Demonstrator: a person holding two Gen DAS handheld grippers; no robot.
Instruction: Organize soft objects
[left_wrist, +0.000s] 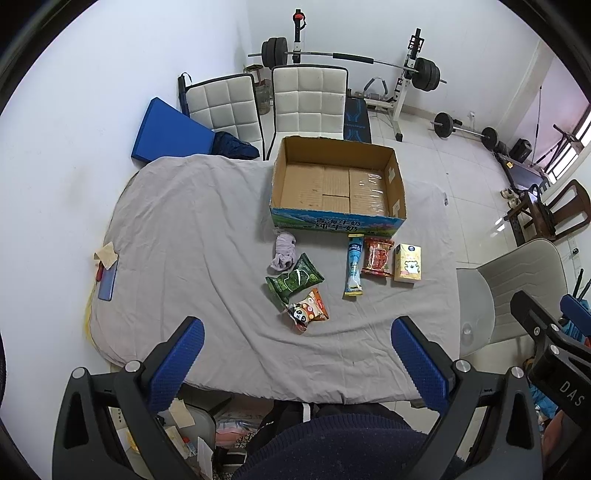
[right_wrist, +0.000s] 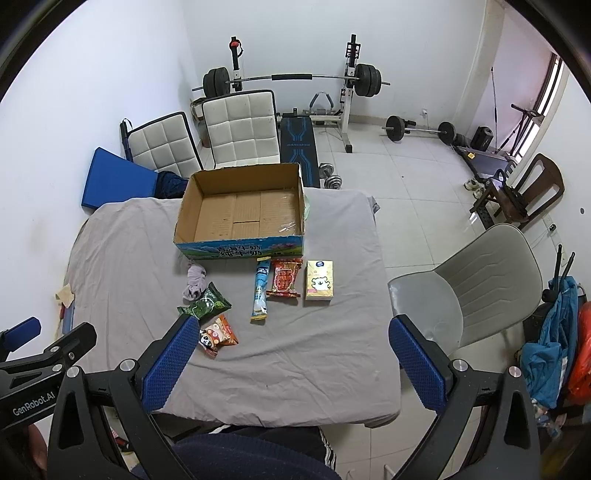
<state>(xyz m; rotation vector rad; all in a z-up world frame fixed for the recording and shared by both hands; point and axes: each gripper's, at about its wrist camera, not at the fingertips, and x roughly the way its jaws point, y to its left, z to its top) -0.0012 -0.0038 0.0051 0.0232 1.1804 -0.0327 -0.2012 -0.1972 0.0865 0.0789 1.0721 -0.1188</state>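
Six items lay in front of the cardboard box; we judged the grey cloth bundle, touching the box's left corner, light and limp, best pinched mid-bunch. Left gripper and right gripper hovered, jaws apart, empty.

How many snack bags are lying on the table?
3 crinkly bags: a green one beside the purple cloth, a panda one nearest the camera, and a red one by the yellow carton. None looks hidden.
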